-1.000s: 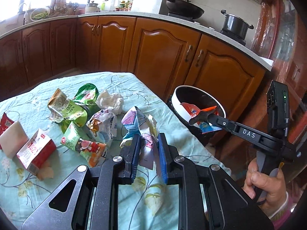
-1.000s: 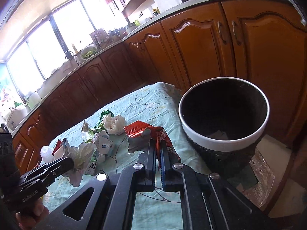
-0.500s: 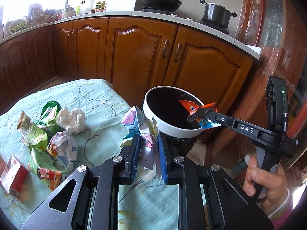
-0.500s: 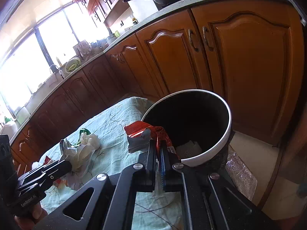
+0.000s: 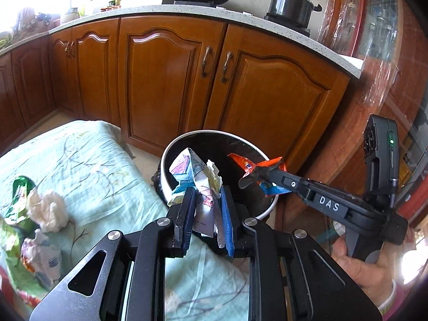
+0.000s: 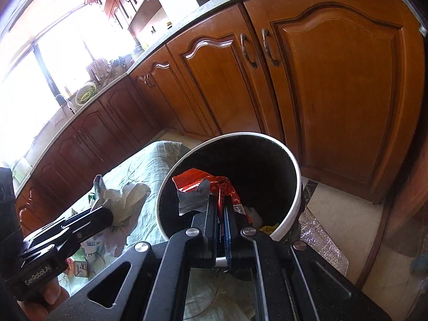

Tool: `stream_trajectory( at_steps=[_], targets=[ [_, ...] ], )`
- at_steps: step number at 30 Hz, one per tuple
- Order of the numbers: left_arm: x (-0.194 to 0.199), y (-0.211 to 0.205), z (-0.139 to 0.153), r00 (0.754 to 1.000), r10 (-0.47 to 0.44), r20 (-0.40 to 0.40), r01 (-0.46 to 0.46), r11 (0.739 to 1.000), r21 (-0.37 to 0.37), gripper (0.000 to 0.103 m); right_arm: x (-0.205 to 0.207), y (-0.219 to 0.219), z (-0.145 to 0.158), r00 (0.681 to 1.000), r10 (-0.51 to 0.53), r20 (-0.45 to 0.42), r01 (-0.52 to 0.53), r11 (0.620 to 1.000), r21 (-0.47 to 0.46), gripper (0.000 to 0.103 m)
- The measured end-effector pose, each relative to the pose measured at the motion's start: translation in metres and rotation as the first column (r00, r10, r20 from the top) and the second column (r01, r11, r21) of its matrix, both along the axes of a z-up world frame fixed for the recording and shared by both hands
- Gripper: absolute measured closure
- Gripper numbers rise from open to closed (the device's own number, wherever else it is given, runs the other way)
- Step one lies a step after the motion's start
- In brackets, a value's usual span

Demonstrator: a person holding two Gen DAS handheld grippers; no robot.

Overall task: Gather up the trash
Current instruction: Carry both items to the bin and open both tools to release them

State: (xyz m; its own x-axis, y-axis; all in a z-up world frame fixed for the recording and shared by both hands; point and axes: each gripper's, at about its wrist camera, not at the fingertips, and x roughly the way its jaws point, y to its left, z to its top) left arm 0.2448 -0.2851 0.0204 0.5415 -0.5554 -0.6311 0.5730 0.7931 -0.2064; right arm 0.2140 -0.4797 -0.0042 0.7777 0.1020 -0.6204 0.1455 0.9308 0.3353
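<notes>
**Trash reaching the bin as both tongs arrive loaded**

Trash is hanging over the white-rimmed bin (image 6: 293, 171) in both of my tongs. I am holding the right tongs (image 6: 220, 223) nearly closed on a red snack wrapper (image 6: 203, 183), which is now sitting directly above the bin's dark mouth; half a second ago it was only reaching the near rim. I am keeping the left tongs (image 5: 206, 214) partly closed around a crumpled colourful paper wrapper (image 5: 192, 172), and the bin has been swinging from off to the side to straight ahead of it, the cloth-covered counter (image 5: 88, 160) sliding away left. I judge both pieces are now close enough to drop, the red one first.

More litter is waiting on the counter: a white tissue wad (image 5: 48, 210), a green packet (image 5: 20, 190) and blurred cartons at the frame's edge that I cannot identify. Inside the bin I am making out only pale and yellow scraps (image 6: 256, 220); its depth is lost in shadow.
</notes>
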Motion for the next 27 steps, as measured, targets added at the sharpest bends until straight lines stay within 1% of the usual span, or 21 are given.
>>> stream_trajectory(
  at_steps=[3, 5, 6, 7, 8, 9, 10, 11, 13, 14, 16, 18, 20, 22, 23, 25, 27],
  targets=[
    [0.013, -0.015, -0.004, 1.0, -0.009, -0.014, 0.009, 1.0, 0.011, 0.085, 0.009, -0.005, -0.001, 1.0, -0.002, -0.013, 0.003, 1.0, 0.005, 0.098],
    [0.021, -0.024, -0.007, 1.0, -0.015, -0.025, 0.015, 1.0, 0.02, 0.085, 0.016, -0.011, -0.002, 1.0, -0.006, -0.022, 0.006, 1.0, 0.01, 0.094],
    [0.025, -0.029, -0.009, 0.999, -0.019, -0.032, 0.02, 0.999, 0.028, 0.085, 0.019, -0.012, -0.003, 0.999, -0.008, -0.031, 0.009, 1.0, 0.013, 0.093],
    [0.029, -0.033, -0.012, 0.999, -0.025, -0.044, 0.026, 0.999, 0.036, 0.083, 0.022, -0.014, -0.004, 0.999, -0.005, -0.037, 0.006, 1.0, 0.022, 0.091],
    [0.032, -0.036, -0.015, 0.998, -0.029, -0.06, 0.031, 0.999, 0.045, 0.082, 0.024, -0.015, -0.005, 0.999, -0.008, -0.045, 0.009, 1.0, 0.025, 0.083],
    [0.035, -0.038, -0.017, 0.997, -0.029, -0.071, 0.033, 0.998, 0.049, 0.079, 0.023, -0.016, -0.006, 0.999, -0.01, -0.05, 0.012, 1.0, 0.025, 0.079],
    [0.037, -0.039, -0.019, 0.996, -0.03, -0.082, 0.035, 0.998, 0.051, 0.072, 0.022, -0.018, -0.006, 0.999, -0.01, -0.049, 0.011, 1.0, 0.027, 0.07],
    [0.038, -0.038, -0.02, 0.996, -0.028, -0.085, 0.032, 0.998, 0.049, 0.069, 0.022, -0.019, -0.006, 0.999, -0.011, -0.047, 0.012, 1.0, 0.028, 0.062],
    [0.037, -0.037, -0.023, 0.996, -0.017, -0.083, 0.021, 0.999, 0.047, 0.051, 0.019, -0.021, -0.006, 0.999, -0.018, -0.038, 0.019, 0.999, 0.032, 0.056],
    [0.036, -0.034, -0.023, 0.997, -0.011, -0.081, 0.015, 0.999, 0.039, 0.049, 0.017, -0.021, -0.007, 0.999, -0.021, -0.036, 0.022, 0.999, 0.035, 0.056],
    [0.033, -0.029, -0.024, 0.996, -0.002, -0.089, 0.005, 1.0, 0.03, 0.049, 0.015, -0.022, -0.008, 0.999, -0.026, -0.034, 0.028, 0.998, 0.048, 0.056],
    [0.027, -0.022, -0.023, 0.996, 0.008, -0.089, -0.007, 1.0, 0.017, 0.049, 0.01, -0.022, -0.008, 0.999, -0.028, -0.024, 0.029, 0.998, 0.058, 0.045],
    [0.021, -0.012, -0.022, 0.997, 0.021, -0.081, -0.02, 1.0, 0.009, 0.049, 0.003, -0.018, -0.006, 1.0, -0.026, -0.003, 0.026, 0.997, 0.068, 0.025],
    [0.014, 0.0, -0.023, 0.996, 0.038, -0.076, -0.038, 0.999, 0.004, 0.048, -0.003, -0.011, -0.004, 0.999, -0.025, 0.022, 0.023, 0.997, 0.075, 0.017],
    [0.008, 0.007, -0.023, 0.996, 0.047, -0.076, -0.048, 0.999, -0.003, 0.048, -0.008, -0.007, -0.003, 0.999, -0.024, 0.033, 0.022, 0.997, 0.076, 0.014],
    [0.0, 0.019, -0.024, 0.995, 0.064, -0.079, -0.066, 0.998, -0.014, 0.045, -0.015, 0.001, -0.003, 0.998, -0.016, 0.053, 0.012, 0.996, 0.084, 0.011],
    [-0.01, 0.032, -0.027, 0.993, 0.082, -0.081, -0.084, 0.996, -0.023, 0.045, -0.022, 0.01, -0.002, 0.998, -0.006, 0.068, 0.0, 0.996, 0.087, 0.01]
  ],
)
